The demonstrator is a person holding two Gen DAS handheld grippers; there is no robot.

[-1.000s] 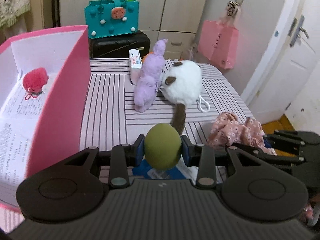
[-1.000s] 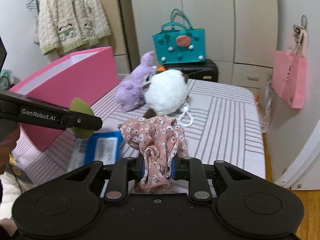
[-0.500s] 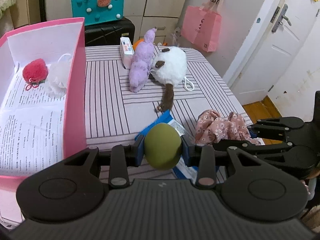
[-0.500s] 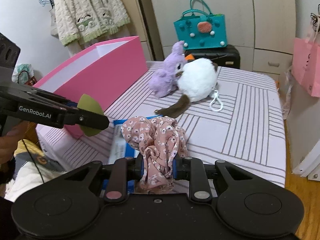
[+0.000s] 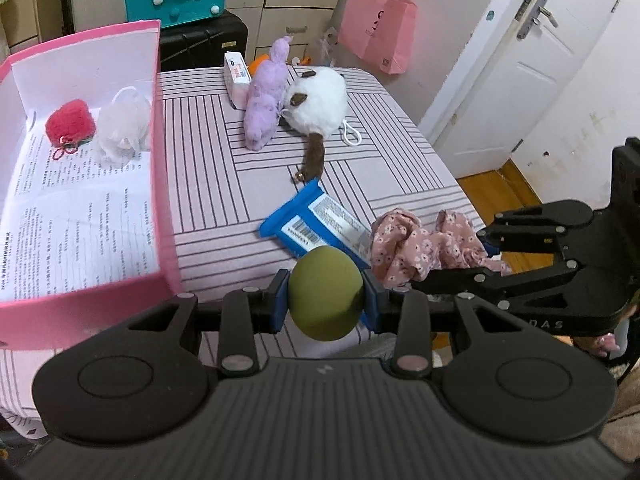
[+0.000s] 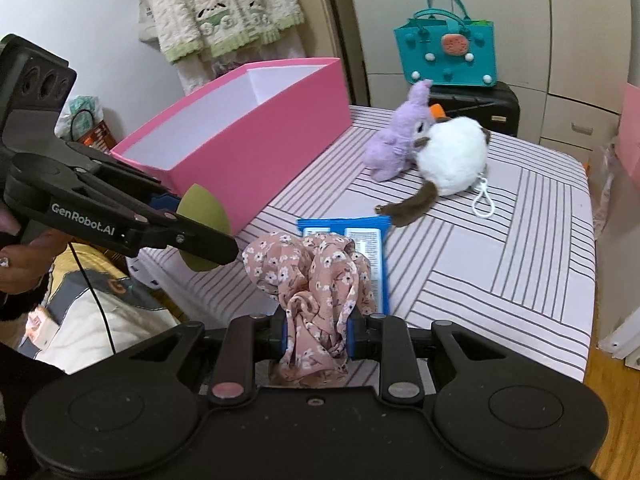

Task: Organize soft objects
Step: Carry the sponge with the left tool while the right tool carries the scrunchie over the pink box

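Clamping olive sponge (image 5: 325, 293) — smooth, egg-shaped.

Teal bag (image 6: 446, 54) up at twelve o'clock on a black case (image 6: 494, 106); pink bag (image 5: 378, 34) hangs at one, white door (image 5: 516, 60) at two.

Striped table (image 5: 208, 184) w/ pink box (image 5: 160, 168), blue packet (image 5: 316, 220), purple plush (image 5: 264, 100) & white plush (image 5: 320, 100), small carton (image 5: 236, 76) at back.

Both grippers are matte black, with blue pads (image 5: 279, 300) and silver rivets. The left gripper (image 6: 208, 236) reads "GenRobot.AI" in white; a thin black cable hangs below it.
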